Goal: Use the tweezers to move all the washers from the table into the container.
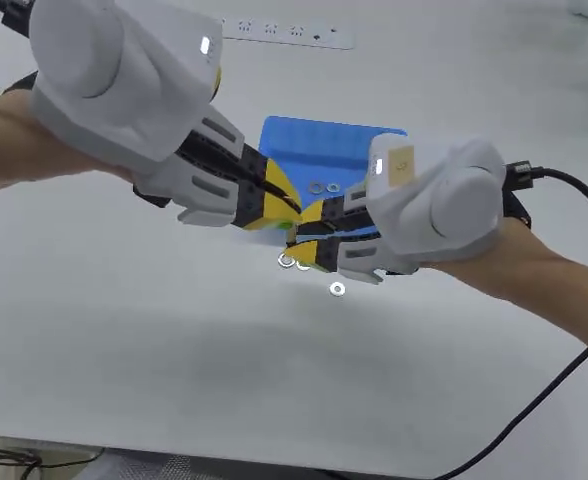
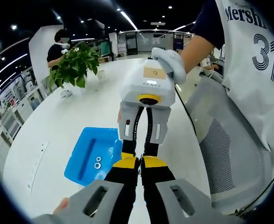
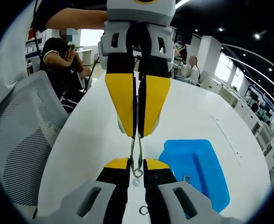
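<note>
Washers (image 1: pixel 337 289): three on desk (image 1: pixel 174 330), centre frame, just below container (image 1: pixel 304 140); two more inside it.
Tweezers (image 3: pixel 136 156): tips at one washer.
Left gripper (image 3: pixel 137 134): clamped on tweezers.
Right gripper (image 3: pixel 137 162): narrow, flanking tweezers; contact unclear.

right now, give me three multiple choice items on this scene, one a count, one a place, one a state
1. How many washers lie in the blue container? A) none B) two C) five
2. Where are the tips of the tweezers? A) at a washer on the table B) inside the container C) off the table's edge
3. How is the left gripper? A) wide open B) shut on a washer C) shut on the tweezers
Answers: 1 B, two rings lie on its blue floor; 2 A, the tips meet a washer on the white top; 3 C, its yellow jaws clamp the tweezers' upper end.
</note>
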A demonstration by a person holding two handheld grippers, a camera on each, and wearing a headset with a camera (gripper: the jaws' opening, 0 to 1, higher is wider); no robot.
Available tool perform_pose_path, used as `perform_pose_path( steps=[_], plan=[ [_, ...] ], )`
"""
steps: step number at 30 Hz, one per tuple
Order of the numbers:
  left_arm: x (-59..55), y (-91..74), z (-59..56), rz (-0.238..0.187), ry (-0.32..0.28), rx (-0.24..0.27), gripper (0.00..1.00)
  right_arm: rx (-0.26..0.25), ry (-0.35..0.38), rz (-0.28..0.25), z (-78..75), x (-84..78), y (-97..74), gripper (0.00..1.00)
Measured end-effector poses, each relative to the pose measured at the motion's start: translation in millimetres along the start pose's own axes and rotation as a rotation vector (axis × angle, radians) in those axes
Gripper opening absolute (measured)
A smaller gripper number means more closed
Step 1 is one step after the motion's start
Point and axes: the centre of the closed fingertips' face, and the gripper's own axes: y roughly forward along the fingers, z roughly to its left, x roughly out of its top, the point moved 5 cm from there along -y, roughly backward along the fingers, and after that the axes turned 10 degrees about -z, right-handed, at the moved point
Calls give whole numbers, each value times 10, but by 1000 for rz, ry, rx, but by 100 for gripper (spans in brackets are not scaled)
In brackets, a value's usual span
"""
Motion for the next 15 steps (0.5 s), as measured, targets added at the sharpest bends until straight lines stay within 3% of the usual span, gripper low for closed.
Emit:
perform_pose_path(
  steps=[15],
  plan=[
    [-126, 27, 11, 4, -40, 13, 6, 12, 31, -4, 16, -121, 109, 12]
  ],
)
